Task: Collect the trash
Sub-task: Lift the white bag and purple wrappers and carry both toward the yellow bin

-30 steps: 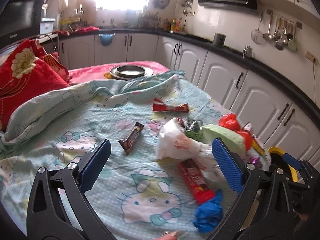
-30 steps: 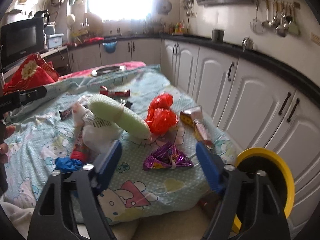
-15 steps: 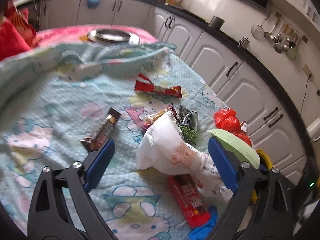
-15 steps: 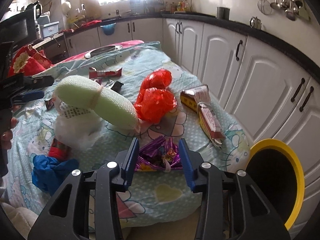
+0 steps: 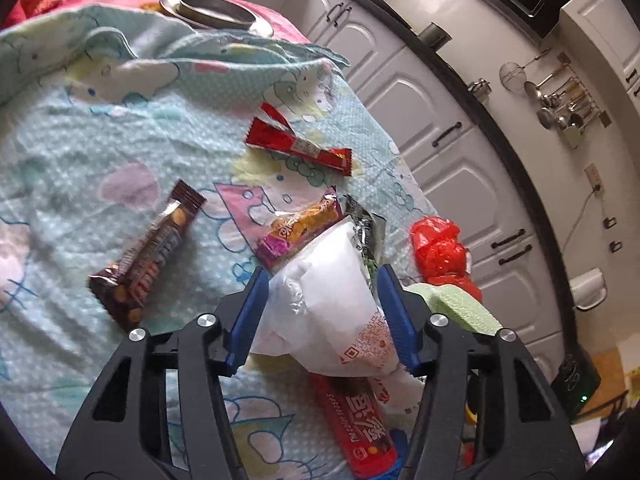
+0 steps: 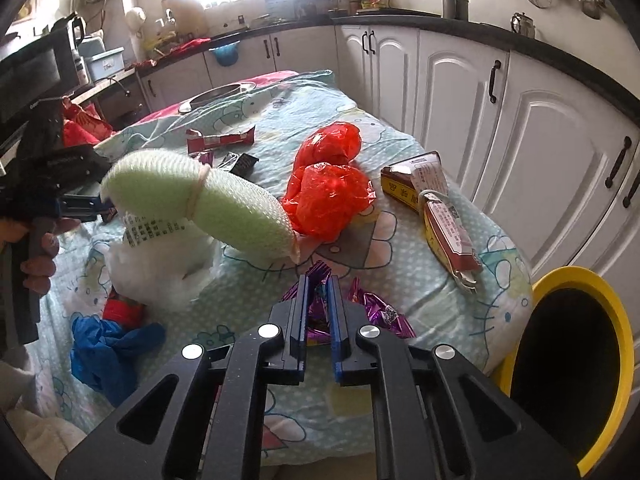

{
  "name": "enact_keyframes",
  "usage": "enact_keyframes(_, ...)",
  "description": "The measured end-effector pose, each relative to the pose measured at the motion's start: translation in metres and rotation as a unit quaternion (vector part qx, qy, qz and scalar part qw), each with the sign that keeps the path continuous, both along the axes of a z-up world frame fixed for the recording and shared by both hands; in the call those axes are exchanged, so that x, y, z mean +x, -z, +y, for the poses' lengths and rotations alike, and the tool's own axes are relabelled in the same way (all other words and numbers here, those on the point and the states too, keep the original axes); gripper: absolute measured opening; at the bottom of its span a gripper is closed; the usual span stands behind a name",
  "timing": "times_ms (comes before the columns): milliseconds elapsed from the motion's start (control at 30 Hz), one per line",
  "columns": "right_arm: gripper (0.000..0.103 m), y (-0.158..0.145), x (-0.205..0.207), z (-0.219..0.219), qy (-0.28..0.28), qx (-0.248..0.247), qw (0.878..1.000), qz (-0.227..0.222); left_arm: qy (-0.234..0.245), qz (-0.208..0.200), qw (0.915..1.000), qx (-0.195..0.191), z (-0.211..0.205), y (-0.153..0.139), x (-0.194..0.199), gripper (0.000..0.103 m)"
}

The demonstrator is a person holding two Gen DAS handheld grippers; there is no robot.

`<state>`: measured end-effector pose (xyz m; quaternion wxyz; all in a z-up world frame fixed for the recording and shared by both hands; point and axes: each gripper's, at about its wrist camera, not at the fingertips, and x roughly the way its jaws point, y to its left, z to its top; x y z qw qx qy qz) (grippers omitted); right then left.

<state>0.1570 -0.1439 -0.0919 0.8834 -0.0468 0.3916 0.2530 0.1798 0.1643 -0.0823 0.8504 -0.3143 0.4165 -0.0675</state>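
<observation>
The left gripper (image 5: pixel 322 312) is closing its blue jaws around a white bag (image 5: pixel 328 300), and the pads already touch its sides. The right gripper (image 6: pixel 318 320) is squeezed tight on a purple wrapper (image 6: pixel 376 312) near the front edge of the blanket (image 6: pixel 400 256). More trash lies spread on the blanket: a red bag (image 6: pixel 328 184) in the middle, a green sponge (image 6: pixel 200 200) to the left, and a brown candy bar (image 5: pixel 148 256). A yellow bin (image 6: pixel 576 364) stands just beside the bed on the right.
</observation>
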Motion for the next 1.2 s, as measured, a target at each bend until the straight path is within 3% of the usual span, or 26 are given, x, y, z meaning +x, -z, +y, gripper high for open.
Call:
enact_keyframes(133,0.009,-0.001,-0.003,0.0,0.003,0.002,1.0,-0.004,0.008,0.0,0.9999,-0.013,0.002,0.002,0.0,0.036)
enact_keyframes(333,0.009,-0.006,-0.009,0.0,0.003,0.005,1.0,-0.013,0.012,-0.008,0.9999,0.005,-0.001,-0.007,-0.009,0.025)
enact_keyframes(600,0.008,-0.021,-0.019,-0.002,-0.005,0.017,0.999,-0.037,-0.009,-0.045,0.9973,0.057,-0.001,-0.036,-0.033,0.025)
enact_keyframes(900,0.008,-0.045,-0.034,-0.003,-0.02,0.028,0.997,-0.064,-0.055,-0.093,0.9852,0.133,0.004,-0.079,-0.062,0.024)
enact_keyframes(1200,0.008,-0.063,-0.047,-0.007,-0.026,0.036,0.995,-0.088,-0.032,-0.121,0.9778,0.168,-0.01,-0.113,-0.08,0.024)
